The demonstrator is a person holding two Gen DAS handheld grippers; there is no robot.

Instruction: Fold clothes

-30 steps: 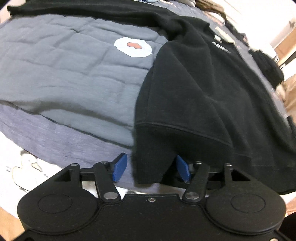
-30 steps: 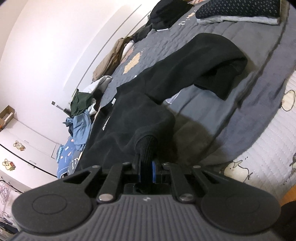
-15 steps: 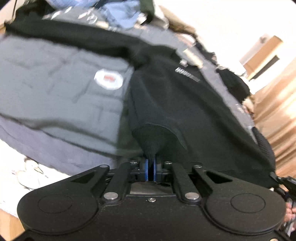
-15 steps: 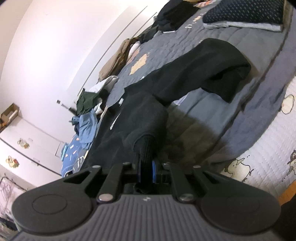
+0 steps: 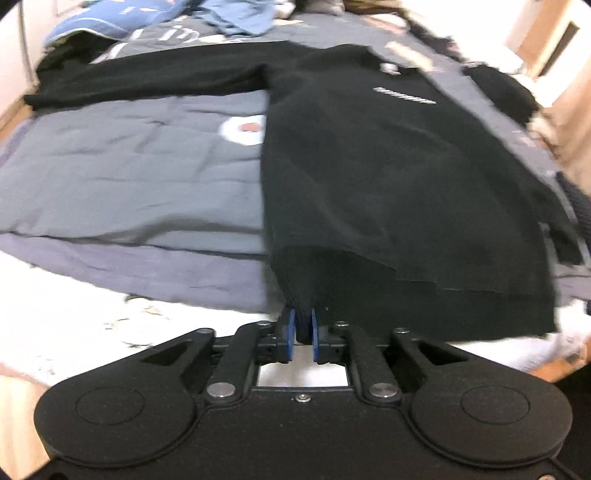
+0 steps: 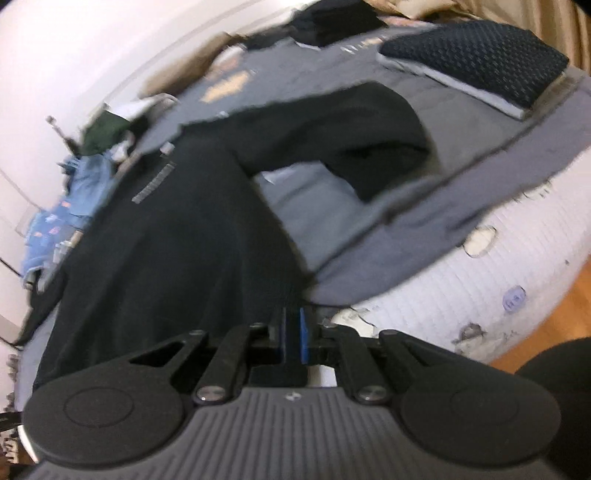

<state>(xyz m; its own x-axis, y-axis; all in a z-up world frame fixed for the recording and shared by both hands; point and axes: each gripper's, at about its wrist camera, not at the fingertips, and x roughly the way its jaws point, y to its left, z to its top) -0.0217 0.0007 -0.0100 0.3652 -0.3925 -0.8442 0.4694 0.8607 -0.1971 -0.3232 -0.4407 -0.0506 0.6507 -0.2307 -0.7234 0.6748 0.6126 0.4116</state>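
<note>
On the bed (image 5: 129,177), black sweatshirt (image 5: 388,177) lies flat; left tool (image 5: 303,334), jaws easing apart, and right tool (image 6: 293,334) pinch its hem at 6 o'clock. Risk: the left corner slipping free, skewing the fold.

A grey quilt (image 5: 122,177) with a white round patch (image 5: 242,129) covers the bed. Blue clothes (image 5: 236,14) lie heaped at its far edge. A dark dotted pillow (image 6: 476,59) rests near a corner. Wooden floor (image 6: 554,317) shows beside the white mattress (image 6: 461,295).
</note>
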